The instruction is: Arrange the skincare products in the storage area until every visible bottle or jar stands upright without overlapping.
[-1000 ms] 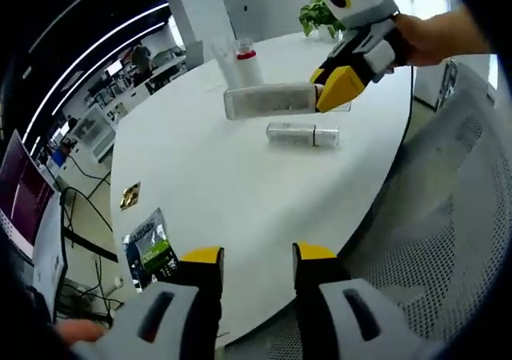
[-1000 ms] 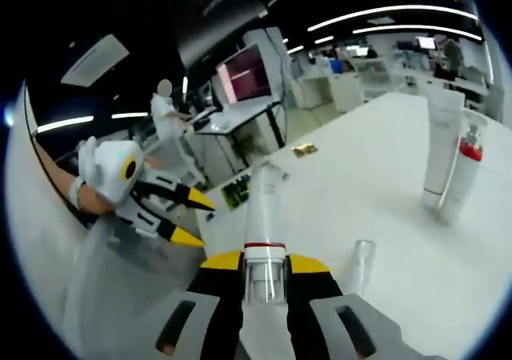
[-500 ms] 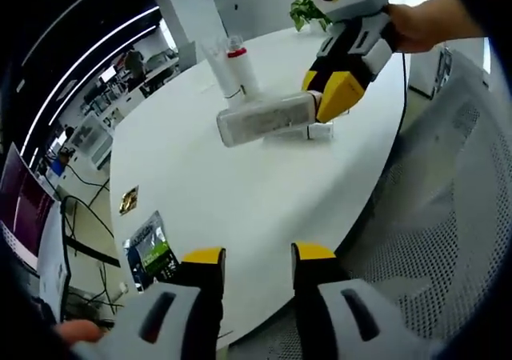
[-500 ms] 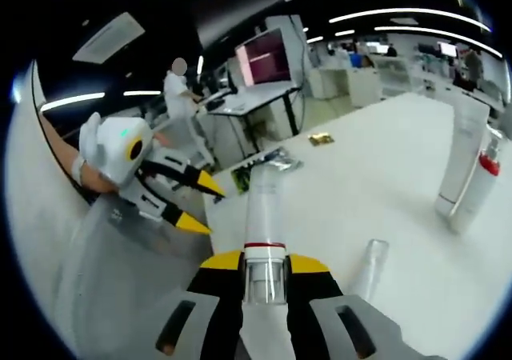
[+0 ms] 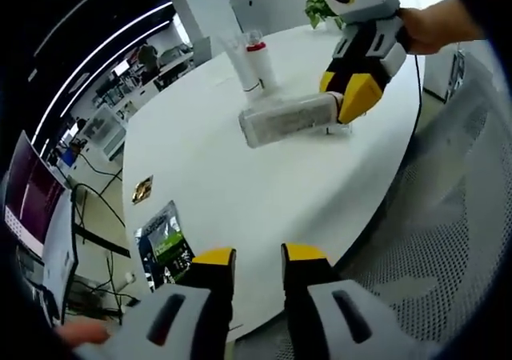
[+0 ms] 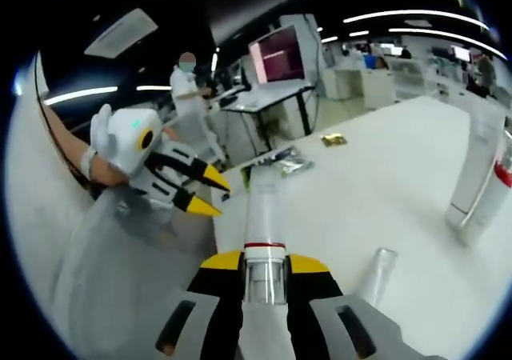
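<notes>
1. The right gripper [image 6: 264, 266] is clamped on a long clear bottle [image 5: 290, 118] near its cap end. In the left gripper view it sits at upper centre, lying level in the air above the white table [image 5: 232, 184].
2. The left gripper [image 5: 258, 258] holds nothing, its jaws set narrowly apart at the bottom of its view, over the table's near edge.
3. A second small bottle [image 6: 374, 274] lies on its side at lower right of the right gripper view, just under the held one.
4. Two products already stand upright: a white tube [image 5: 240, 60] and a red-collared bottle [image 5: 259, 62], close together at upper centre of the left gripper view.
5. To do this step well, I judge the right wrist should roll until the bottle's base faces the table, then lower it onto a bare patch apart from the standing pair and the lying bottle.
6. Loosen the grip only once the base rests flat; a tall narrow bottle tips easily.
</notes>
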